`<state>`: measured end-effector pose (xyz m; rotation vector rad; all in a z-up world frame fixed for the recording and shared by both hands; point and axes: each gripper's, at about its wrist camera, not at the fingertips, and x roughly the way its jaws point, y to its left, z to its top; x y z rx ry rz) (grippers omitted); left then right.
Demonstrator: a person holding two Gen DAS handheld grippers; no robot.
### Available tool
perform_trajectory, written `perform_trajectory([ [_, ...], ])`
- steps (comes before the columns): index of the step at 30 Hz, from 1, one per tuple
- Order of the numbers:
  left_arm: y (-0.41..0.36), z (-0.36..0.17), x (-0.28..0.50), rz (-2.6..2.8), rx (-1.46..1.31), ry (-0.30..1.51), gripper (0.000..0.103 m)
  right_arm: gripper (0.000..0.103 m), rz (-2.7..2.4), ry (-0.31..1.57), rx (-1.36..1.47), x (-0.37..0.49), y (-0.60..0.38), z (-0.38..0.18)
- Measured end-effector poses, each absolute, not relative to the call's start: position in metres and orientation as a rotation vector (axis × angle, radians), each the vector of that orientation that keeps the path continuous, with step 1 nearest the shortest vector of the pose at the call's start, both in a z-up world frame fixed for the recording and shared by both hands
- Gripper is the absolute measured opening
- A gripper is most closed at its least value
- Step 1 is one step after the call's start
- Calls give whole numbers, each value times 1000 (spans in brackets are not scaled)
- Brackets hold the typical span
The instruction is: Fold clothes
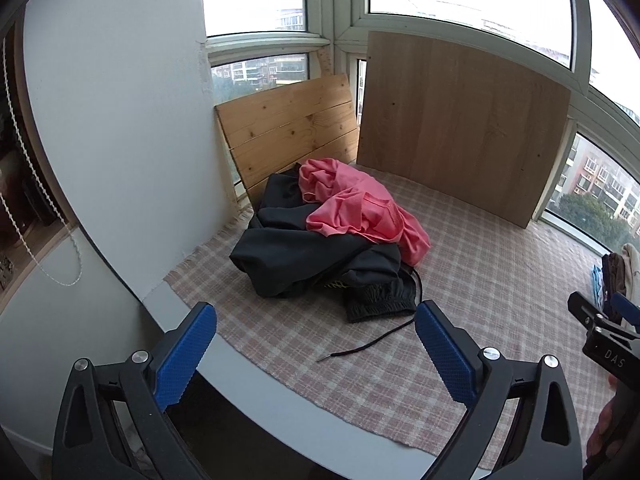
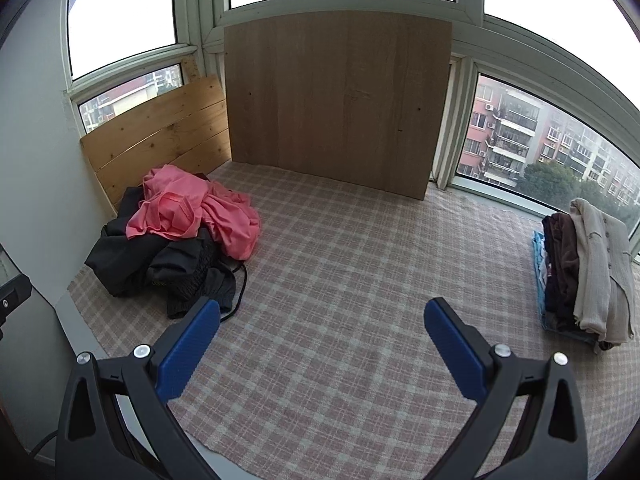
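Note:
A crumpled pink garment (image 1: 352,208) lies on top of a heap of black clothes (image 1: 296,256) on the checked cloth (image 1: 480,280). A black drawstring (image 1: 368,344) trails out of the heap toward me. My left gripper (image 1: 316,312) is open just in front of the heap and holds nothing. In the right wrist view the pink garment (image 2: 192,212) and black clothes (image 2: 160,268) sit at the left. My right gripper (image 2: 322,308) is open over bare checked cloth (image 2: 340,260), to the right of the heap. The right gripper (image 1: 596,314) also shows at the left wrist view's right edge.
A stack of folded clothes (image 2: 580,272) with a beige top layer stands at the far right by the window. A pine board (image 1: 288,132) and a larger wooden panel (image 1: 460,128) lean against the windows behind. A white wall (image 1: 120,120) borders the left side.

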<state>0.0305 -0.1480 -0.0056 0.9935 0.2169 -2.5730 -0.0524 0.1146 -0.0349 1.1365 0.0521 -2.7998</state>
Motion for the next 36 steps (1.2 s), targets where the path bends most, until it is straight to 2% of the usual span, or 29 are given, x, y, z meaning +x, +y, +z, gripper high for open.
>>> perform_trajectory([
  [5, -186, -8, 38, -2557, 933, 344, 99, 103, -2705, 40, 1107, -70, 83, -41],
  [13, -245, -4, 23, -2593, 929, 349, 99, 103, -2570, 4, 1026, -111, 24, -34],
  [19, -280, -1, 4, -2601, 887, 279, 100, 103, -2512, 103, 1053, -167, -39, -43],
  [29, -323, -26, -27, -2607, 923, 343, 100, 103, -2461, 206, 1179, -233, -109, -97],
  [36, -346, -38, -37, -2543, 909, 401, 100, 101, -2386, 367, 1254, -274, -143, -127],
])
